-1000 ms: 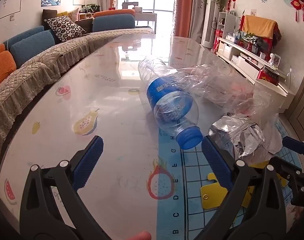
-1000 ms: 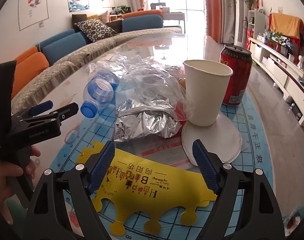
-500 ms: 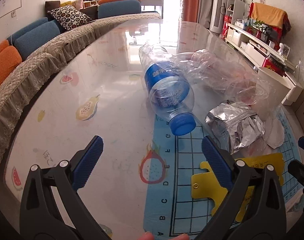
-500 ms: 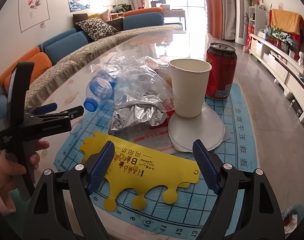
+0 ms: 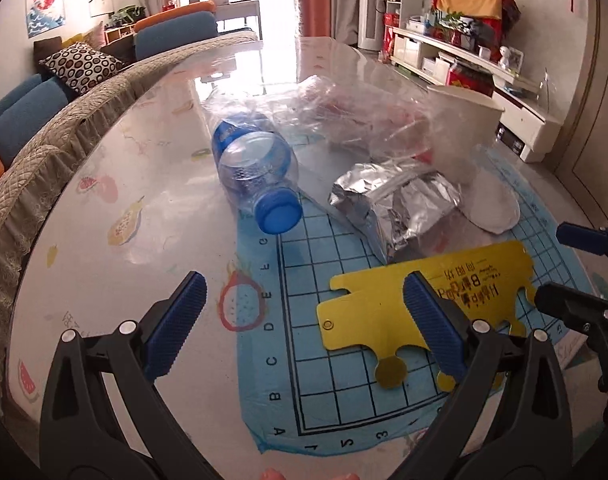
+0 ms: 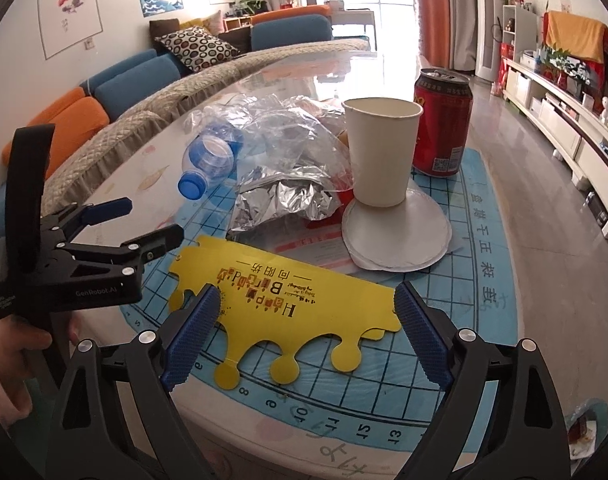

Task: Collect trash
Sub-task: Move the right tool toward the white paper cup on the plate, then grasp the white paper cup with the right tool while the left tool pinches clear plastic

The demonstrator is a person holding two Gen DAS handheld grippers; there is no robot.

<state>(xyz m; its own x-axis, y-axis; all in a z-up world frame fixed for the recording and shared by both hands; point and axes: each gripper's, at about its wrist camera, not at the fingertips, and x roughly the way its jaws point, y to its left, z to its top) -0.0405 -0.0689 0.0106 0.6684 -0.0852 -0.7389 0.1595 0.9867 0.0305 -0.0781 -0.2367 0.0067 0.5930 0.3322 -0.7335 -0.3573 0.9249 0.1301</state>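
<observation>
A clear plastic bottle (image 5: 256, 168) with a blue cap lies on its side on the table. Beside it are a crumpled foil bag (image 5: 391, 196), a clear plastic bag (image 5: 355, 120) and a white paper cup (image 6: 379, 152) standing on a paper plate (image 6: 399, 236). A red can (image 6: 443, 120) stands behind the cup. A yellow paper crown (image 6: 304, 300) lies flat on the blue grid mat (image 5: 343, 400). My left gripper (image 5: 304, 284) is open above the mat's left edge, holding nothing. The jaws of my right gripper (image 6: 307, 296) are opening above the crown, apart from it.
A sofa (image 6: 116, 92) with blue and orange cushions runs along the table's left side. A low white cabinet (image 6: 563, 120) stands along the right wall. The table's near edge curves just below the mat. A hand (image 6: 8, 344) holds the left gripper's handle.
Both grippers have drawn back from the pile, so the trash looks farther away. The left view has swung right and now takes in the yellow crown. The right jaws stand slightly wider.
</observation>
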